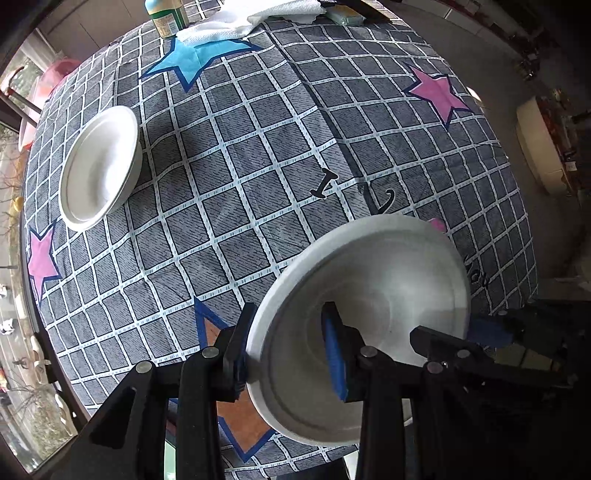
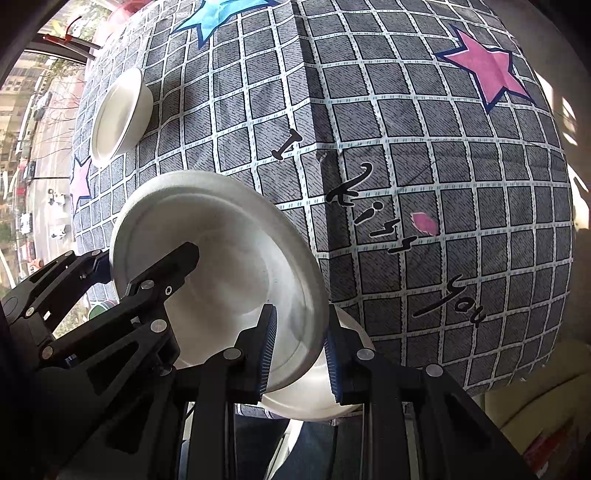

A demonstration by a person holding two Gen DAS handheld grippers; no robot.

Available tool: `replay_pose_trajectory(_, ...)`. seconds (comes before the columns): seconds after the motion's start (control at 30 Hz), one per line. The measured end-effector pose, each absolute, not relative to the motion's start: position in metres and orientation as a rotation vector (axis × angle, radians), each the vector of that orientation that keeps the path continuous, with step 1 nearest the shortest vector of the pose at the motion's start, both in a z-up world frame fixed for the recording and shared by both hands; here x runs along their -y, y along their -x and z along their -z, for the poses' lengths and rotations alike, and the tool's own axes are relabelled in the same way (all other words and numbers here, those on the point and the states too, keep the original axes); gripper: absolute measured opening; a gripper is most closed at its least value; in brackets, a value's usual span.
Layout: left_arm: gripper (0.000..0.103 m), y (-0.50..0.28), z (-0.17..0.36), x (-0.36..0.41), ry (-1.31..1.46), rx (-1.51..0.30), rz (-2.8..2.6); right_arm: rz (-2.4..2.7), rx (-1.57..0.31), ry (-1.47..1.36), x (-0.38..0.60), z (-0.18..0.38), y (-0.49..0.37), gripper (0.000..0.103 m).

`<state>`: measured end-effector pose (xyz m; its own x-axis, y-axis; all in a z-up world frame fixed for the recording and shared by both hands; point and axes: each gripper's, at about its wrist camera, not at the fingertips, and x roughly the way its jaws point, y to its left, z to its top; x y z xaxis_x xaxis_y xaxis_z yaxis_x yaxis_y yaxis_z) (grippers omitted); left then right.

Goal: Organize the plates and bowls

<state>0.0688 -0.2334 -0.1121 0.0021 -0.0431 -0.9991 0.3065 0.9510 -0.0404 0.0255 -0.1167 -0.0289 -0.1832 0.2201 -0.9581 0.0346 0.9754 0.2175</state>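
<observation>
The left wrist view is aimed down along its left gripper [image 1: 290, 349] from close above the checked tablecloth [image 1: 258, 177]. The right wrist view is taken just beside it, past the right gripper [image 2: 299, 354]. Shared: the near bowl [image 1: 373, 295], far bowl [image 1: 99, 166].

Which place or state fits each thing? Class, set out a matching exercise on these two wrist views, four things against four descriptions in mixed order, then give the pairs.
Things
1. white bowl
2. white plate
3. blue star
4. green-lidded jar

Descriptions
A. printed on the tablecloth, partly under a white towel
B. tilted, its rim between the fingers of both the left gripper and the right gripper
C. stands at the far edge of the table
D. rests alone on the cloth, far left

Pairs: 1-D, 2-B, 3-A, 4-C
</observation>
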Motion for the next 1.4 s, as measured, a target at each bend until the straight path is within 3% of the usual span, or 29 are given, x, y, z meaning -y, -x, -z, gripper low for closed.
replay_pose_trajectory(0.33, 0.038, -0.015, 0.147, 0.22, -0.23, -1.602, 0.359, -0.085, -1.803, -0.231, 0.147, 0.043, 0.032, 0.028)
replay_pose_trajectory(0.4, 0.043, -0.013, 0.152, 0.219, -0.243, -1.613, 0.345, -0.079, -1.813, -0.236, 0.151, 0.051, 0.045, 0.028)
replay_pose_trajectory(0.57, 0.078, -0.01, 0.159, 0.2, -0.224, -1.605, 0.291, -0.037, -1.812, -0.217, 0.148, 0.069, 0.059, 0.029)
replay_pose_trajectory(0.6, 0.079, -0.008, 0.158, 0.192, -0.213, -1.6, 0.284, -0.027, -1.811, -0.22, 0.149, 0.07, 0.06, 0.029)
replay_pose_trajectory(0.63, 0.079, -0.007, 0.157, 0.184, -0.208, -1.599, 0.275, -0.018, -1.812, -0.224, 0.152, 0.07, 0.061, 0.035)
replay_pose_trajectory(0.67, 0.08, -0.005, 0.155, 0.174, -0.201, -1.6, 0.26, -0.01, -1.806, -0.23, 0.159, 0.067, 0.062, 0.06)
replay_pose_trajectory(0.73, 0.08, -0.003, 0.158, 0.157, -0.181, -1.611, 0.233, 0.012, -1.775, -0.229, 0.171, 0.057, 0.059, 0.071)
replay_pose_trajectory(1.07, 0.081, 0.0, 0.157, 0.064, -0.071, -1.63, 0.111, 0.041, -1.754, -0.269, 0.193, 0.037, 0.037, 0.071)
replay_pose_trajectory(1.4, 0.081, -0.07, 0.126, -0.049, 0.025, -1.545, 0.0, -0.09, -1.702, -0.146, 0.135, 0.006, -0.025, 0.071)
